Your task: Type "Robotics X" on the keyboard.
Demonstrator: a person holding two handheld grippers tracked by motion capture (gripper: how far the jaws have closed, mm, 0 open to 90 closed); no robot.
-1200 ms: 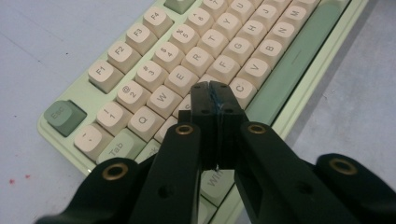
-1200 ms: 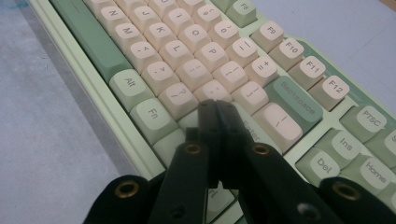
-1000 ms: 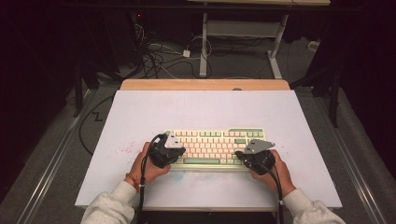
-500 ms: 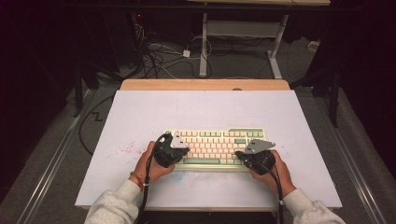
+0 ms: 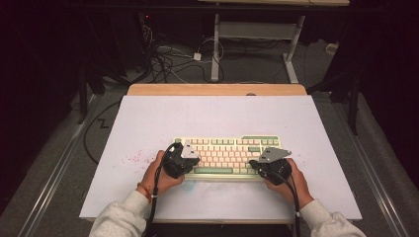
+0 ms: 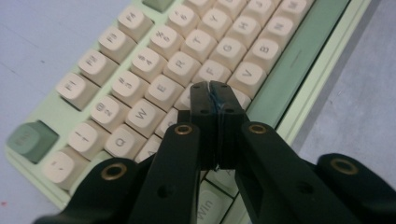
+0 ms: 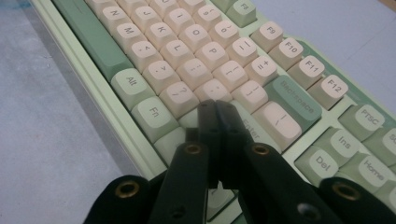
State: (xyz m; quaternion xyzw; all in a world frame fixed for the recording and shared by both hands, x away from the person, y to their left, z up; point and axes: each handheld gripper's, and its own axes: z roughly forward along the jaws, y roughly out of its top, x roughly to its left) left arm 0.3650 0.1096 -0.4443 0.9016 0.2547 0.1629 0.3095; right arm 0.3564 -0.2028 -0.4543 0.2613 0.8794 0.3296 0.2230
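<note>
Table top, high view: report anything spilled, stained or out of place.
Reddish specks are scattered on the white table top, left of the keyboard, like a stain or spatter. The keyboard itself sits square to the table edge and looks intact.

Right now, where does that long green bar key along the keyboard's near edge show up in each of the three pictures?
High view: the green space bar lies in the keyboard's front row, between the two grippers.
Left gripper view: it runs diagonally at upper right, beyond the shut jaws.
Right gripper view: it runs diagonally at upper left.
Shared landmark: the keyboard's pale green front edge beside the bar.
</note>
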